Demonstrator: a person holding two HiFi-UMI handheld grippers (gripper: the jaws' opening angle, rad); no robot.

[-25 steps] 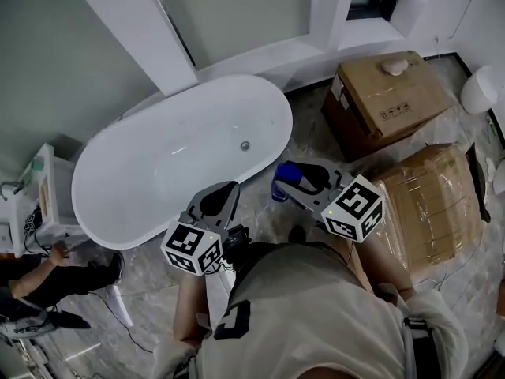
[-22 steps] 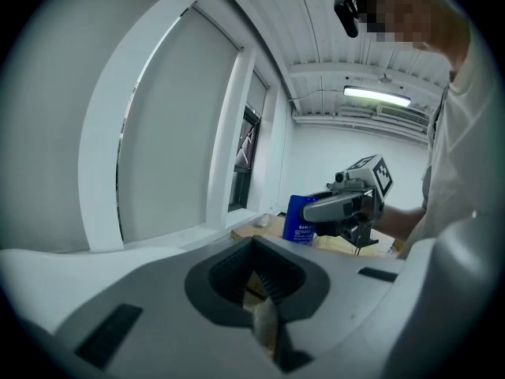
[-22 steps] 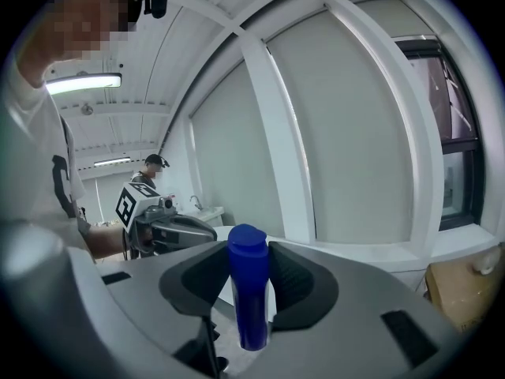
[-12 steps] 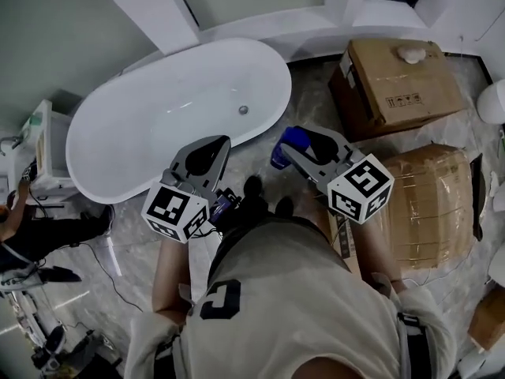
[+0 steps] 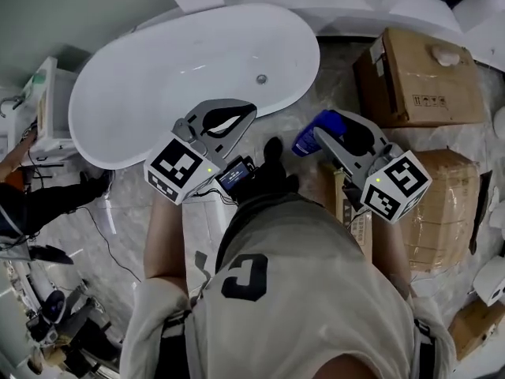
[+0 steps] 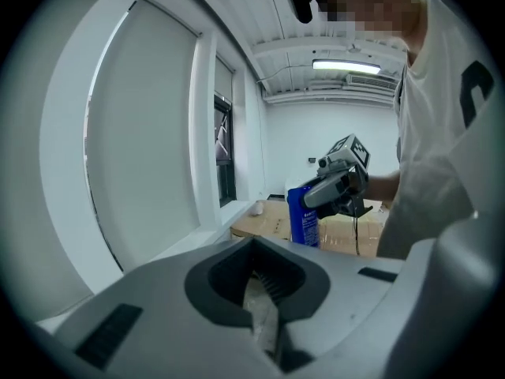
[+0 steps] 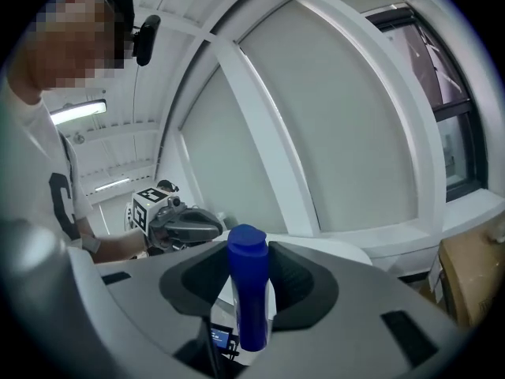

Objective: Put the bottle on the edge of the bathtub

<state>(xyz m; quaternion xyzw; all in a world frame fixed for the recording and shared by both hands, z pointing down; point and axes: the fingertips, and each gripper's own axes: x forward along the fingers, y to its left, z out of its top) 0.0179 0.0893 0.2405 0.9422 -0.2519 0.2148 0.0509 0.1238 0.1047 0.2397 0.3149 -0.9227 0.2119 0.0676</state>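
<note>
Bottle: blue bottle (image 5: pixel 312 136) clamped in the right tongs (image 5: pixel 330 133), held in the air just off the right end of the bathtub (image 5: pixel 158 77), over marbled floor (image 5: pixel 281 129). It is not on the rim.
Right side: jaws closed against the bottle's two sides. In the right gripper view it stands upright between the dark pads (image 7: pixel 296 279), cap (image 7: pixel 246 239) uppermost.
Left side: left tongs (image 5: pixel 241 117) drawn in to a thin slit with nothing gripped, held beside the tub's near rim.
Hidden: the bottle's lower end sinks out of sight between the jaws in the right gripper view. From the head view the tongs cover all but its upper part. The person's torso (image 5: pixel 300 290) covers the floor below both tongs.
Hard to make out: the pale label (image 6: pixel 309 226) on the bottle, its print too small to read. Also a small lit screen (image 5: pixel 237 174) on a dark device by the left marker cube (image 5: pixel 180 170), kind unclear.
Cut off: second person (image 5: pixel 31 204) at the left edge, only dark clothing and a hand.
Head view only: the tub's drain (image 5: pixel 261 79), a plain cardboard box (image 5: pixel 414 77) and a film-wrapped box (image 5: pixel 446 212).
Gripper views only: ceiling strip light (image 6: pixel 347 65) and window (image 6: pixel 223 152). Each view shows the other tongs across from it.
</note>
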